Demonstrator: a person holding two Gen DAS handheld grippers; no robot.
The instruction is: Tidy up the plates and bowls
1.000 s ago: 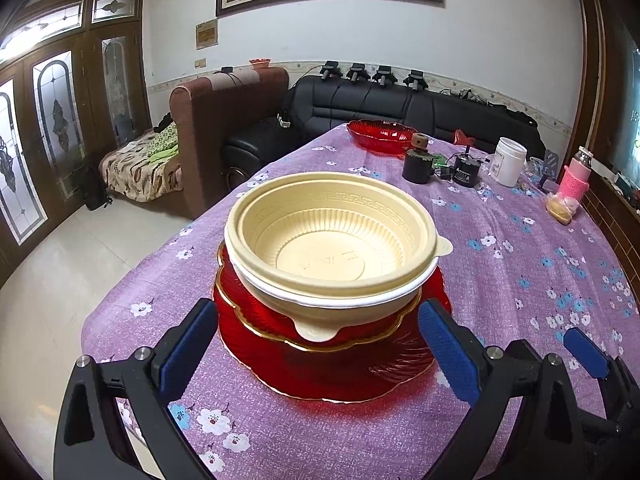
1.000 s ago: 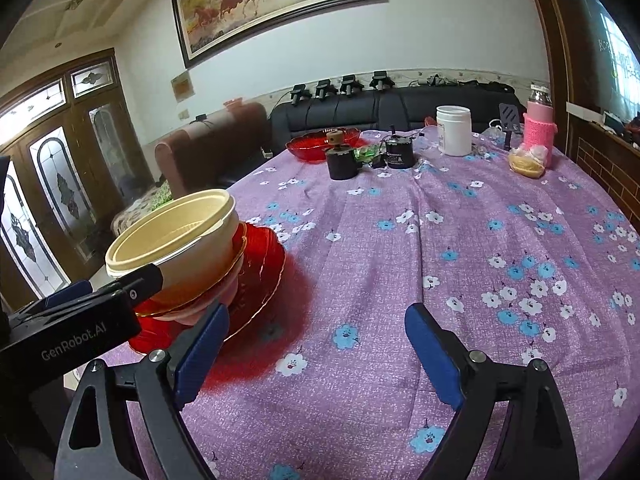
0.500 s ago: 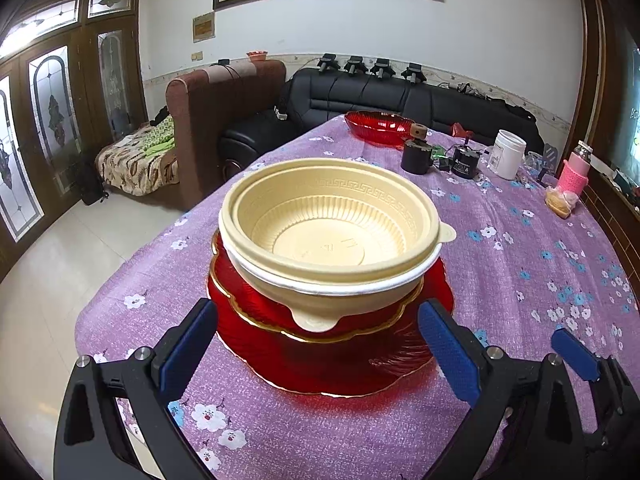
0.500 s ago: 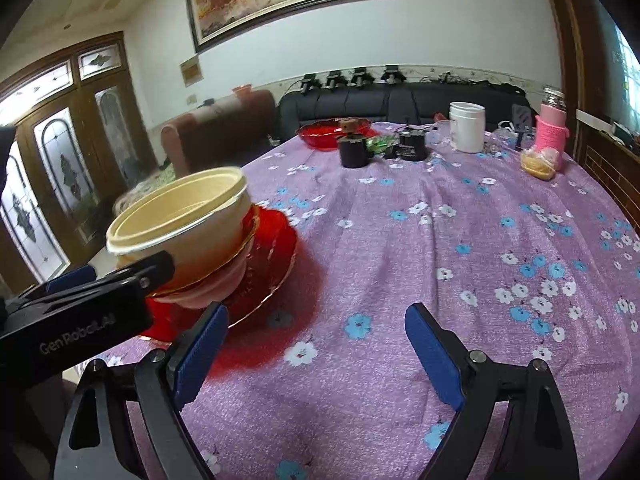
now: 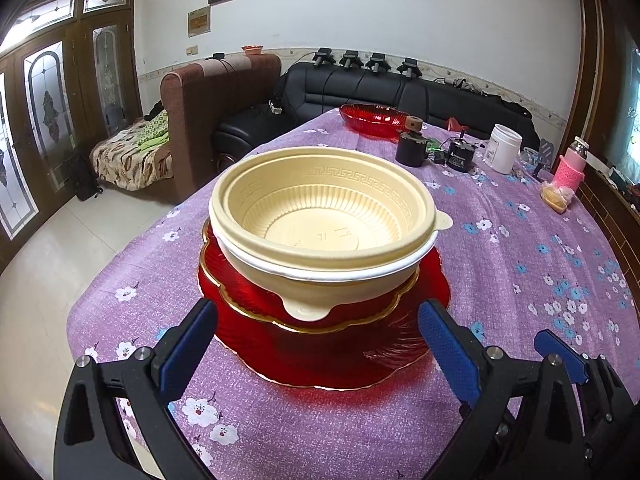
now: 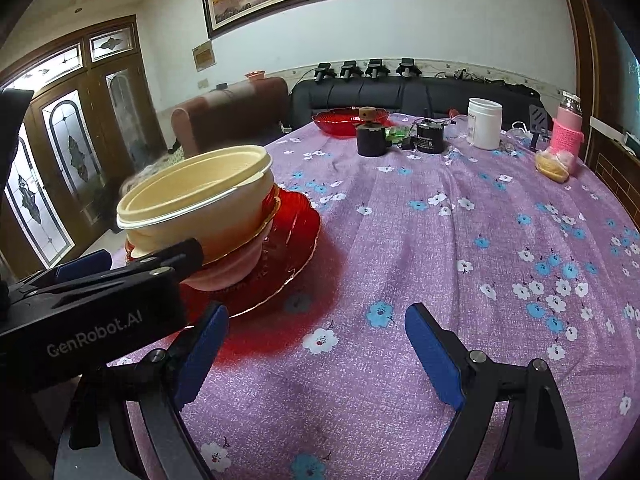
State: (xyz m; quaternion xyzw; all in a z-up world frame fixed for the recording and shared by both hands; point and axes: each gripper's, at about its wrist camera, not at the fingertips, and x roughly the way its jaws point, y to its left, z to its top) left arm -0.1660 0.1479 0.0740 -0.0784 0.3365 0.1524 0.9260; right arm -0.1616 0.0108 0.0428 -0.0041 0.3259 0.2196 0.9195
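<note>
Two nested cream plastic bowls [image 5: 324, 224] sit on a gold-rimmed red dish [image 5: 344, 314], which rests on a larger red glass plate [image 5: 332, 364] near the table's front left. My left gripper [image 5: 316, 344] is open and empty, its blue pads just in front of the plate, apart from it. My right gripper [image 6: 316, 360] is open and empty over bare cloth right of the stack [image 6: 200, 208]. The left gripper's body [image 6: 92, 304] shows at the left in the right wrist view.
A purple flowered tablecloth [image 5: 520, 280] covers the table. At the far end stand a red glass bowl [image 5: 374, 119], a black cup [image 5: 410, 148], a black motor [image 5: 460, 156], a white jar [image 5: 505, 148], a pink bottle [image 5: 574, 164] and a food bag [image 5: 556, 198]. Sofas stand beyond.
Both grippers have drawn back slightly and stayed open. The stack has not moved.
</note>
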